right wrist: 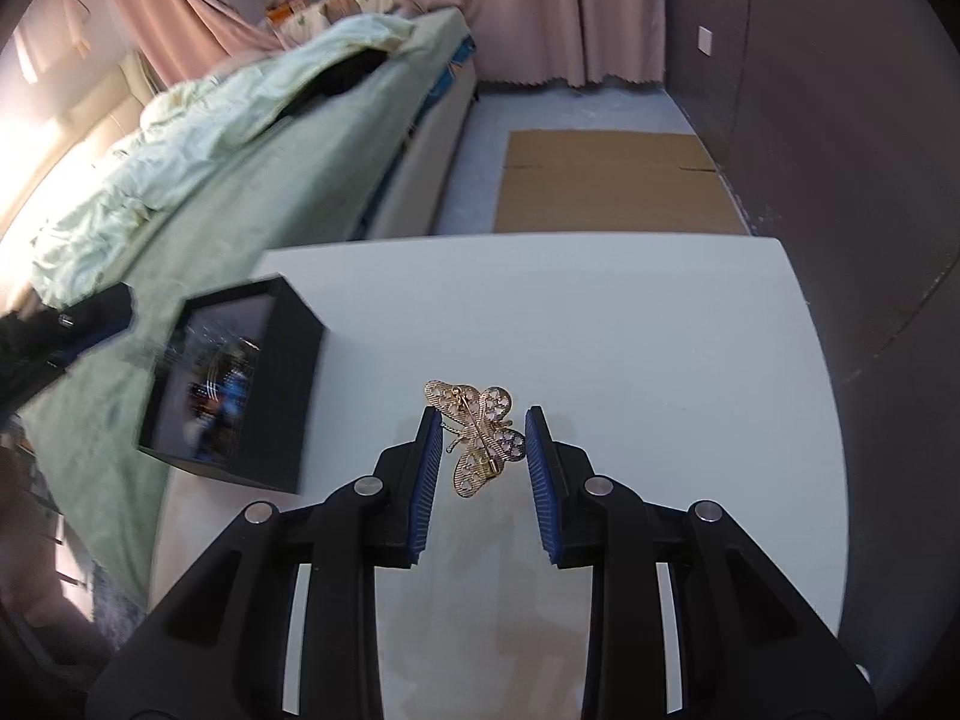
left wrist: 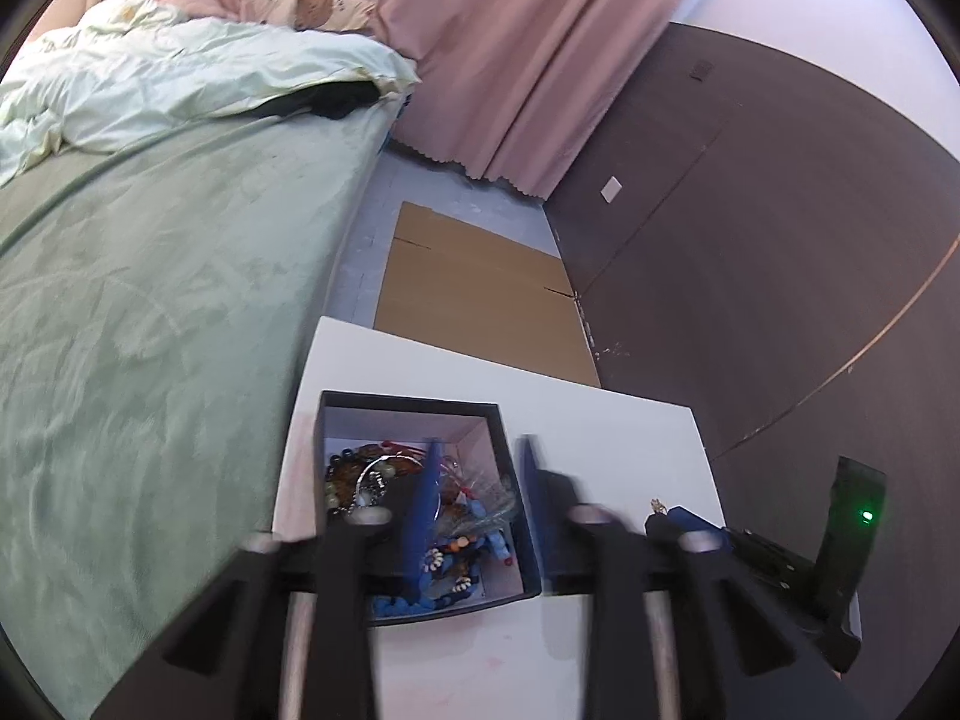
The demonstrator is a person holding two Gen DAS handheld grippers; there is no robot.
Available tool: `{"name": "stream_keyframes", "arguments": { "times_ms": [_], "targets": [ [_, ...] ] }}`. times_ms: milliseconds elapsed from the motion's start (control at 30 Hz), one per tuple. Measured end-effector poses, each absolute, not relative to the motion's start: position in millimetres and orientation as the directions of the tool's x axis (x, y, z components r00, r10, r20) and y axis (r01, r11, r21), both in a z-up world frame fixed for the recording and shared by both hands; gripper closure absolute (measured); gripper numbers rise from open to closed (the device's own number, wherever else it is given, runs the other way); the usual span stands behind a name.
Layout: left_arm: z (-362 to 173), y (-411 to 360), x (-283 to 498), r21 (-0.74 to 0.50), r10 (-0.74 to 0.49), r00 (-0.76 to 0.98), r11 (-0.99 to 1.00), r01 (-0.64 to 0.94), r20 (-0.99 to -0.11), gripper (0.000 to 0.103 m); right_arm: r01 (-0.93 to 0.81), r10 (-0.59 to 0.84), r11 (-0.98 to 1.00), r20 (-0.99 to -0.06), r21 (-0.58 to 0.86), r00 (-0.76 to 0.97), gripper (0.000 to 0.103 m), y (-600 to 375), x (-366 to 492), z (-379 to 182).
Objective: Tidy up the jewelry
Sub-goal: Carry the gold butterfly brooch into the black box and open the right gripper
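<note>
A black open box (left wrist: pixel 510 480) full of mixed beads and jewelry (left wrist: pixel 420 498) stands on the white table (left wrist: pixel 600 432). My left gripper (left wrist: pixel 480 450) is open above the box, one finger over the jewelry, the other outside the box's right wall. In the right wrist view a gold butterfly brooch (right wrist: pixel 480 438) sits between the blue pads of my right gripper (right wrist: pixel 480 420); the jaws stand a little apart around it and I cannot tell whether they touch it. The box (right wrist: pixel 294 360) is to its left, blurred. The right gripper also shows in the left wrist view (left wrist: pixel 666 513).
A bed with green sheets (left wrist: pixel 150 300) runs along the table's left side. A flat piece of cardboard (left wrist: pixel 480 288) lies on the floor beyond the table. A dark wall (left wrist: pixel 780 240) is at the right, pink curtains (left wrist: pixel 510 48) at the back.
</note>
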State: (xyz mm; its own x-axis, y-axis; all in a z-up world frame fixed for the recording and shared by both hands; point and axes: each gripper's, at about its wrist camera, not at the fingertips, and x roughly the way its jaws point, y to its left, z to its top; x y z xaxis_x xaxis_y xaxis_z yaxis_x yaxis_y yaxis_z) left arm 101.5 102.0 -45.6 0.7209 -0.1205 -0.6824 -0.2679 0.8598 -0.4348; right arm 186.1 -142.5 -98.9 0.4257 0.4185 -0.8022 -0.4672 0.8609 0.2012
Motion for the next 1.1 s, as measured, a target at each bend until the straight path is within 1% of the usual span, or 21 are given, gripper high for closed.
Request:
{"name": "stream_keyframes", "arguments": {
  "times_ms": [33, 100, 167, 200, 233, 367, 433, 500, 700, 900, 1100],
  "targets": [
    [-44, 105, 98, -0.431, -0.103, 0.731, 0.859, -0.277, -0.674, 0.044, -0.473, 0.441, 0.853, -0.789, 0.221, 0.427, 0.074, -140, 183, -94],
    [-40, 109, 94, -0.416, -0.077, 0.738, 0.862, -0.288, -0.67, 0.044, -0.483, 0.472, 0.84, -0.769, 0.246, 0.43, 0.074, -136, 179, -88],
    [-40, 112, 92, -0.422, -0.078, 0.739, 0.859, -0.291, -0.669, 0.044, -0.491, 0.506, 0.826, -0.747, 0.276, 0.432, 0.074, -131, 175, -81],
    [-40, 115, 91, -0.419, -0.071, 0.737, 0.857, -0.299, -0.672, 0.042, -0.494, 0.52, 0.82, -0.737, 0.289, 0.432, 0.074, -130, 174, -78],
    [-40, 116, 91, -0.416, -0.066, 0.734, 0.856, -0.306, -0.676, 0.038, -0.498, 0.539, 0.811, -0.724, 0.307, 0.431, 0.074, -128, 173, -75],
    [-38, 120, 88, -0.407, -0.053, 0.738, 0.859, -0.31, -0.673, 0.027, -0.511, 0.595, 0.779, -0.686, 0.364, 0.419, 0.074, -118, 169, -67],
    [-35, 123, 85, -0.392, -0.028, 0.743, 0.863, -0.32, -0.669, 0.017, -0.516, 0.62, 0.762, -0.671, 0.391, 0.408, 0.074, -112, 168, -65],
    [-33, 126, 83, -0.385, -0.015, 0.745, 0.863, -0.328, -0.667, 0.015, -0.521, 0.641, 0.746, -0.659, 0.414, 0.394, 0.074, -107, 167, -64],
    [-29, 140, 77, -0.387, -0.001, 0.749, 0.856, -0.342, -0.663, 0.008, -0.546, 0.681, 0.71, -0.632, 0.446, 0.37, 0.074, -84, 164, -63],
    [-29, 155, 76, -0.395, 0.01, 0.746, 0.844, -0.363, -0.666, 0.008, -0.552, 0.704, 0.689, -0.616, 0.47, 0.354, 0.074, -68, 171, -67],
    [-32, 166, 82, -0.397, 0.014, 0.731, 0.832, -0.387, -0.682, 0.008, -0.553, 0.706, 0.685, -0.621, 0.474, 0.341, 0.074, -51, 179, -75]
  ]
}}
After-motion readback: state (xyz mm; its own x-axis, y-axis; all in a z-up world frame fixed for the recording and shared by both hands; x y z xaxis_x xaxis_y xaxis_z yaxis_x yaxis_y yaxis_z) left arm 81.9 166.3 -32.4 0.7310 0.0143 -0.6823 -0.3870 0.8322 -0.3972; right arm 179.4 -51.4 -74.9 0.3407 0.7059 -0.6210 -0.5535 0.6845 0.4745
